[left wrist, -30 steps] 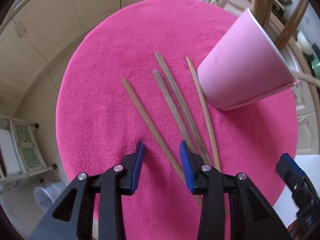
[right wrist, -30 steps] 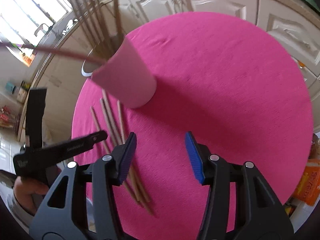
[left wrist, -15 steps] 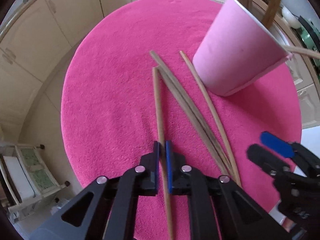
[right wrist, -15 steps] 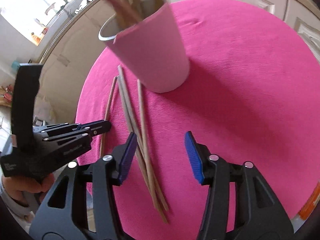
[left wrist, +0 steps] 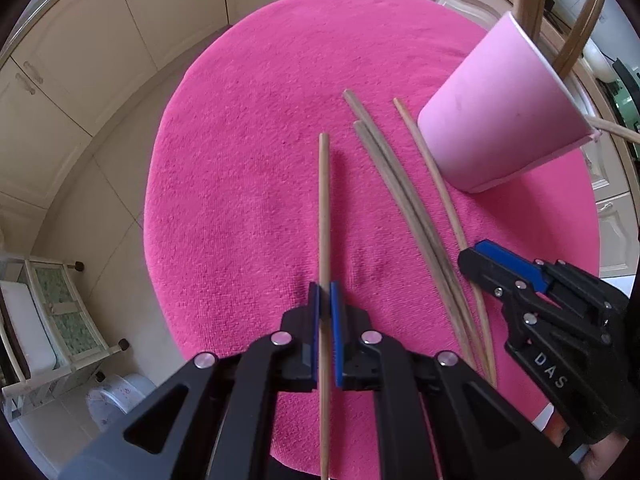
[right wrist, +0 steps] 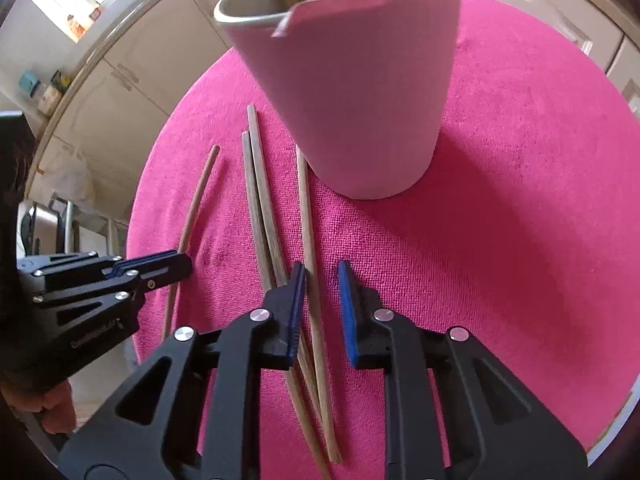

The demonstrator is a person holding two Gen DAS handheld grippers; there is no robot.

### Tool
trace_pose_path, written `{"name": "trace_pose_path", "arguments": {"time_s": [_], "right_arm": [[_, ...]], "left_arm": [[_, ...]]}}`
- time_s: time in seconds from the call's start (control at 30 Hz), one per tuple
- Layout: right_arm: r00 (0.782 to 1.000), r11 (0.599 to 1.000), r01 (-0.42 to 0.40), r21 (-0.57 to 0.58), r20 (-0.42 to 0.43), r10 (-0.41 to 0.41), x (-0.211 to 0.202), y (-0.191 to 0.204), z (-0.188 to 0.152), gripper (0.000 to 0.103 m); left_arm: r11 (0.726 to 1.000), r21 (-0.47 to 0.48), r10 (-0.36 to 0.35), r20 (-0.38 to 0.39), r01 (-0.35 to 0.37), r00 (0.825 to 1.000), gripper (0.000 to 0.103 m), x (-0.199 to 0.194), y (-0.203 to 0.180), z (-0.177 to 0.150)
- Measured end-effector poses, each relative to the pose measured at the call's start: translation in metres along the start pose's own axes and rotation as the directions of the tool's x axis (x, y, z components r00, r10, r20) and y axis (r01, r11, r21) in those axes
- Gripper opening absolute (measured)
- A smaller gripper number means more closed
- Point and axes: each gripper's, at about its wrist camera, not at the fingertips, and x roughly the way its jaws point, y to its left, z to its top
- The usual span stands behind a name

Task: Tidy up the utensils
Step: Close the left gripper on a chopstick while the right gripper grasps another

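Cream kitchen cabinets ring my round desk point(left wrist: 224, 200) with its pink towel cover. My left claw point(left wrist: 325, 304) is clamped on one chopstick point(left wrist: 324, 208) near its middle; my right claw point(right wrist: 320, 300) has just been closing, narrow now around another chopstick point(right wrist: 306, 216) but not yet pinching it. They look light, stiff and slick (easy to pivot), so I grip mid-shaft. Two more point(right wrist: 260, 184) lie beside the pink cup point(right wrist: 352, 92).
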Motion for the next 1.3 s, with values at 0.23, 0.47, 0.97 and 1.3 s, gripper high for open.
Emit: {"name": "trace_pose_path", "arguments": {"time_s": [0.23,0.47,0.97,1.3], "right_arm": [[0.998,0.996,0.048,-0.082,-0.032,-0.05,-0.004,0.013,-0.008,0.007],[0.993,0.999,0.034,-0.018,-0.112,-0.036,-0.019,-0.002,-0.043,0.007],[0.984,0.989,0.107,-0.104,-0.131,-0.12,-0.006,0.009,-0.013,0.01],[0.974,0.968,0.171,-0.181,-0.115,-0.194,0.0,0.043,0.016,0.017]], "left_arm": [[1.0,0.002,-0.015,-0.003,0.015,1.0,0.006,-0.007,-0.014,0.008],[0.999,0.007,-0.043,-0.023,0.043,0.999,0.006,-0.008,-0.016,0.002],[0.999,0.017,-0.051,-0.047,0.052,0.998,0.006,-0.004,-0.026,0.0],[0.998,0.008,-0.059,-0.039,0.06,0.997,0.006,-0.008,-0.021,0.003]]}}
